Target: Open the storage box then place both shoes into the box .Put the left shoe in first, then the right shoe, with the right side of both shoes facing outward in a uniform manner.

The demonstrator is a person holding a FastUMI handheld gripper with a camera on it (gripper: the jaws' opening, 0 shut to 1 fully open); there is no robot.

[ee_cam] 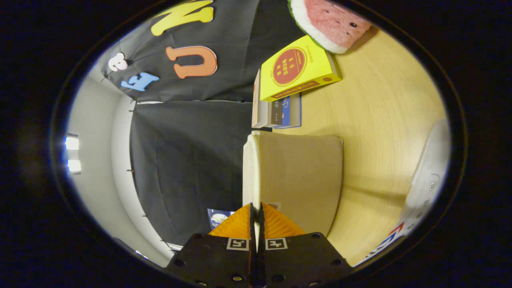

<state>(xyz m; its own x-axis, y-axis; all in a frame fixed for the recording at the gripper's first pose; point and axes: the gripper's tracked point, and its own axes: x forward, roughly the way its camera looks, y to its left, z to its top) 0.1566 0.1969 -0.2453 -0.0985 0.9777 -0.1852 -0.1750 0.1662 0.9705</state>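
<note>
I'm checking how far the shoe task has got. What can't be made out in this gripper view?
- Storage box: its inside, hidden by its own walls.
- White shoe: cut off at the view's edge, so left or right is unclear; the second shoe's whereabouts are unknown.
- Gripper: fingers nearly together at the box rim; whether both press on it is unclear.

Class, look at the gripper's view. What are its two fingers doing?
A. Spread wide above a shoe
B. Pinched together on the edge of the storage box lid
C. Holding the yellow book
B: the gripper has its fingers closed on the pale rim of the storage box lid.
</note>
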